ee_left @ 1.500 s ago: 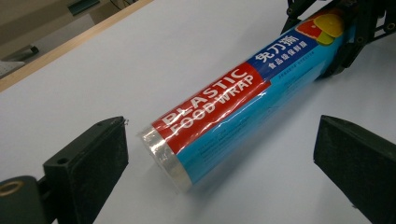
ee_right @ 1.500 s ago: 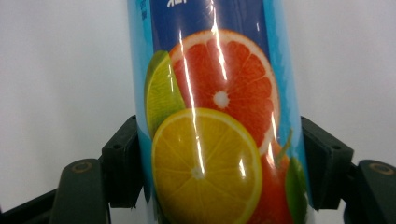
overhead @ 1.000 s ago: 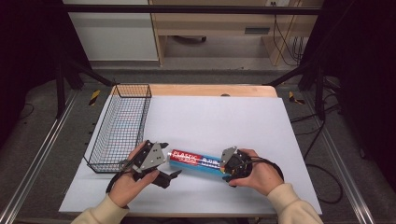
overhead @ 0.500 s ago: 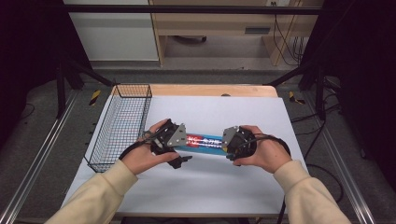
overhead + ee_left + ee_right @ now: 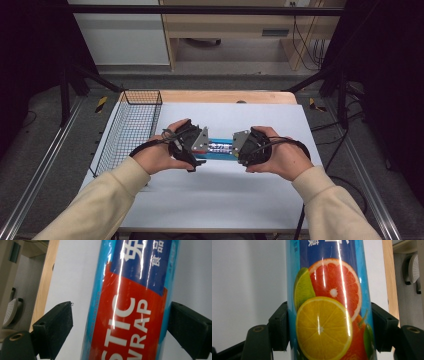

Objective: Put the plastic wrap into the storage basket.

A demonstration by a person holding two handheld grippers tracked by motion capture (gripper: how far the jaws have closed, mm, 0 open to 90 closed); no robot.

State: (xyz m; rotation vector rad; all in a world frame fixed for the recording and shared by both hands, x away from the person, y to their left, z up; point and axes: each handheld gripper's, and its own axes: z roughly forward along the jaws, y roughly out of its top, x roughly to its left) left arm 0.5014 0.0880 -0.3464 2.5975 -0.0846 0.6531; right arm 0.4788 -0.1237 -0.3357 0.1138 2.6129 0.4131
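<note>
A blue plastic-wrap roll (image 5: 220, 147) with a red label and printed citrus slices hangs level above the white table sheet (image 5: 210, 200), between my two grippers. My right gripper (image 5: 239, 146) is shut on one end; in the right gripper view both black jaws press the sides of the roll (image 5: 327, 315). My left gripper (image 5: 200, 145) straddles the other end. Its jaws have just been closing around the roll (image 5: 130, 315), and a gap still shows between one jaw and the roll. The left gripper (image 5: 120, 322) and right gripper (image 5: 329, 325) each look along the roll.
A black wire basket (image 5: 132, 125) stands on the left side of the table, close to my left hand. The table's wooden far edge (image 5: 230, 96) lies beyond the sheet. Metal rails run along both sides of the table.
Both hands have risen and carried the roll away from the near edge. The left gripper has moved in toward the right one, so less of the roll shows between them.
</note>
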